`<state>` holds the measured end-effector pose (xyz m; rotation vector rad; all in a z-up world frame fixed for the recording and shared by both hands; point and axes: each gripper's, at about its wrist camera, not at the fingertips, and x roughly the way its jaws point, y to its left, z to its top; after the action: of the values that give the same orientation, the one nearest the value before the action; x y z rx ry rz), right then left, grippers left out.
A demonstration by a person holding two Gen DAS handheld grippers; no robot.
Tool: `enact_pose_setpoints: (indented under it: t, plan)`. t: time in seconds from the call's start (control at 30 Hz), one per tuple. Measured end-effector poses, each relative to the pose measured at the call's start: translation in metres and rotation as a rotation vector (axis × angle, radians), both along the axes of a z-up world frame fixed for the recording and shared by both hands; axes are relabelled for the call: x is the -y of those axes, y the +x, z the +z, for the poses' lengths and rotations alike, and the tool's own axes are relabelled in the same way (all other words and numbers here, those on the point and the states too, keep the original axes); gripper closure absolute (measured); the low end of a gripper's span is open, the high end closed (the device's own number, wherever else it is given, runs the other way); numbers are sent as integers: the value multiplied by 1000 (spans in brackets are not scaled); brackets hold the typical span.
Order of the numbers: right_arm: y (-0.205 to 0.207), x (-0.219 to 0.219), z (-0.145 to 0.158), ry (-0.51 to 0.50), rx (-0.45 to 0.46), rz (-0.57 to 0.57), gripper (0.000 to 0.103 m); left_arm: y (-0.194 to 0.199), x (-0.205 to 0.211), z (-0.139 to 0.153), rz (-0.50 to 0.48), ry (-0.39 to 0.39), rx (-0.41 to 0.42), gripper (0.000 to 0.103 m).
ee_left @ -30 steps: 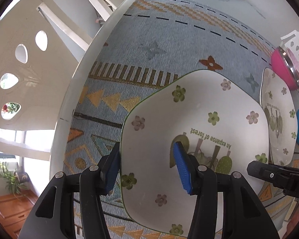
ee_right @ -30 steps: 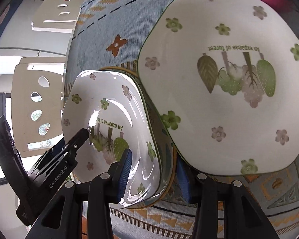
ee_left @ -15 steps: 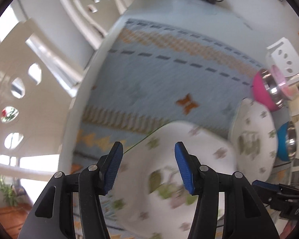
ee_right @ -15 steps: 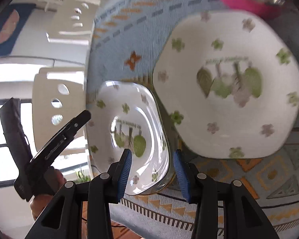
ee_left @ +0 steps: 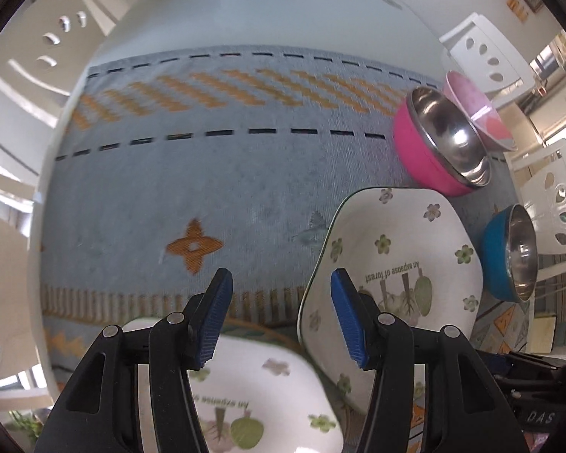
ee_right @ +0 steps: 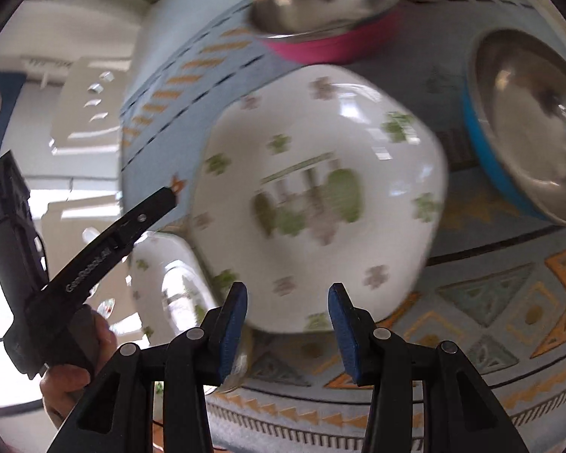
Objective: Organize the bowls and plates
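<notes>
Standing empty: pink bowl (ee_left: 439,143), blue bowl (ee_left: 509,253), both plates (ee_left: 396,256).

Patterned blue-grey cloth (ee_left: 215,173) covers white table (ee_left: 268,11). White cutout chairs at 10 (ee_left: 53,49) and 2-3 o'clock (ee_left: 486,53). Small items on far table edge, 12 o'clock, unclear.

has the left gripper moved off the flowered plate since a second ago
Yes. The left gripper was straddling the near plate's rim; now it stands open, drawn back above it, and the pink bowl shows far more fully.
</notes>
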<state>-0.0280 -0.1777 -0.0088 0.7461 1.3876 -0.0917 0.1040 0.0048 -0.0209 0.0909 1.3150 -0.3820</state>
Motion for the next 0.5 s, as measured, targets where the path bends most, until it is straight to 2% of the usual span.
enact_pose_setpoints:
  t: [0.13, 0.3, 0.5]
  plan:
    - [-5, 22, -9, -26, -29, -59, 60, 7, 13, -11, -35, -11, -35, 52]
    - [-9, 38, -8, -16, -15, -113, 60, 7, 34, -24, -88, -7, -61, 52]
    - [-19, 48, 2, -84, -41, -97, 57, 2, 53, -40, -75, 32, -79, 53]
